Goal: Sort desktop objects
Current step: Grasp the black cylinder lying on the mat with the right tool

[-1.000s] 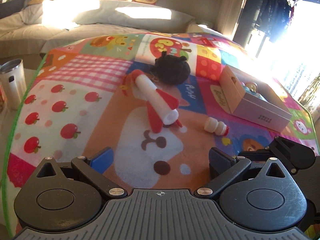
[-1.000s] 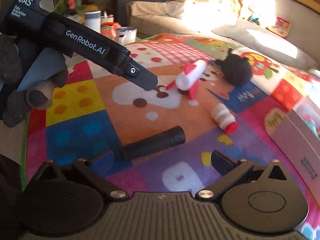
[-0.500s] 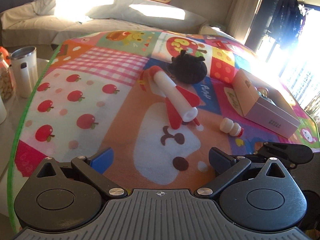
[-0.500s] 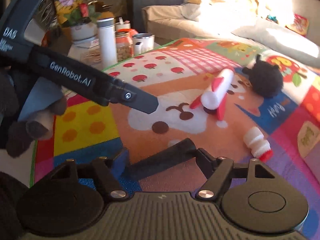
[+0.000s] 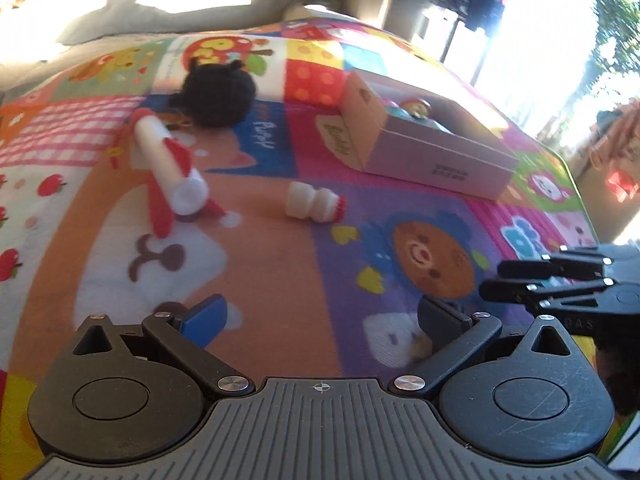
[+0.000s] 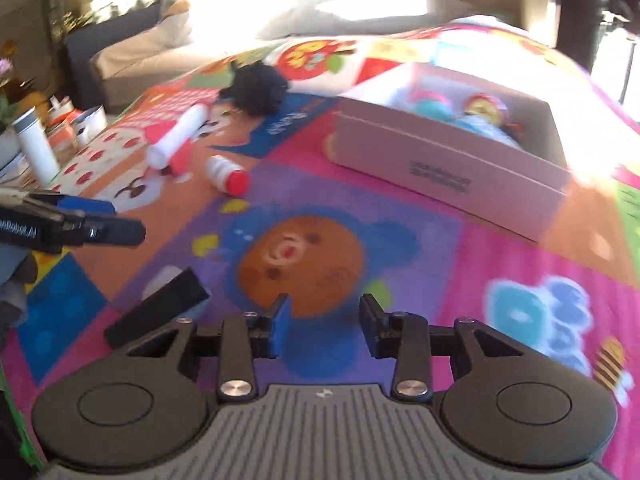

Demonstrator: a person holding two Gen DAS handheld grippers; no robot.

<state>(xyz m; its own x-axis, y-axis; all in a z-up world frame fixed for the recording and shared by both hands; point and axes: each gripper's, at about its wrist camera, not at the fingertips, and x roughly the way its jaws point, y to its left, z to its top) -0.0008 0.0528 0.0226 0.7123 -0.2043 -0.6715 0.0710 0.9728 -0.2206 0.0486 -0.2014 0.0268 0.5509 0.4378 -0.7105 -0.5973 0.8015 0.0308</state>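
On the colourful play mat lie a white and red toy rocket (image 5: pixel 172 176) (image 6: pixel 178 140), a small white bottle with a red cap (image 5: pixel 316 203) (image 6: pixel 226 174) and a black plush ball (image 5: pixel 218 98) (image 6: pixel 258 88). A pink cardboard box (image 5: pixel 432 148) (image 6: pixel 448 160) holding small toys stands at the back right. A black cylinder (image 6: pixel 158 306) lies on the mat just left of my right gripper (image 6: pixel 324 324), which is partly closed with nothing between its jaws. My left gripper (image 5: pixel 320 320) is open and empty above the mat.
The mat (image 5: pixel 280 264) covers a low table. A white flask (image 6: pixel 36 146), cups and jars stand on a side table at the left. A sofa with cushions (image 6: pixel 168 36) lies behind. Bright sunlit windows are at the right.
Both grippers have swung to the right, toward the pink box. The right gripper's jaws have narrowed and the black cylinder now lies outside them at the left.
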